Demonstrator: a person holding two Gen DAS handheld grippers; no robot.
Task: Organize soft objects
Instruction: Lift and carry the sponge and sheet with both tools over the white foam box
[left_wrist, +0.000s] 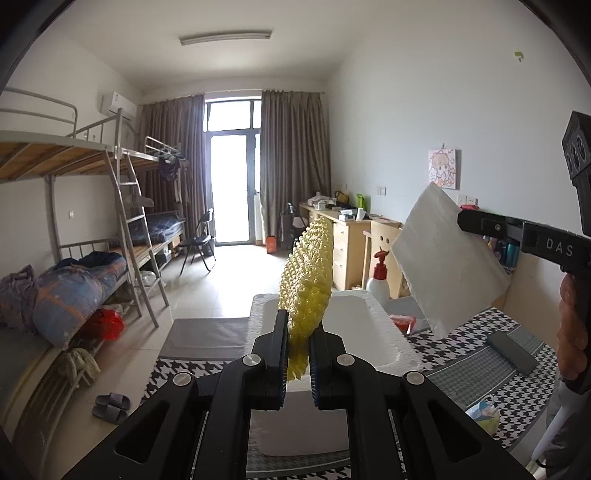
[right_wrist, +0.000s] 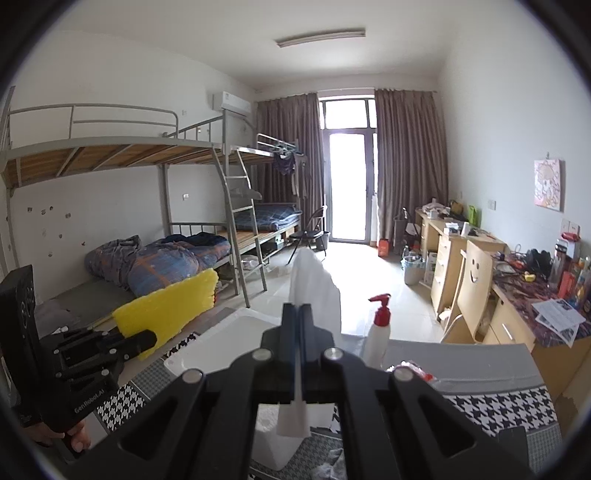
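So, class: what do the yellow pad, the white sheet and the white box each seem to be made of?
Yellow pad: likely soft foam, matte, bumpy egg-crate surface.
White sheet: probably thin foam wrap, matte and slightly translucent; it holds flat but droops at the tip in the right wrist view.
White box: looks like polystyrene, grainy crumbly rim.

Both wrist cameras look down the room toward the curtained window (left_wrist: 231, 173), raised above the white foam box (left_wrist: 354, 321). The left view catches the right gripper (left_wrist: 466, 221); both share the bunk beds (right_wrist: 155, 192).
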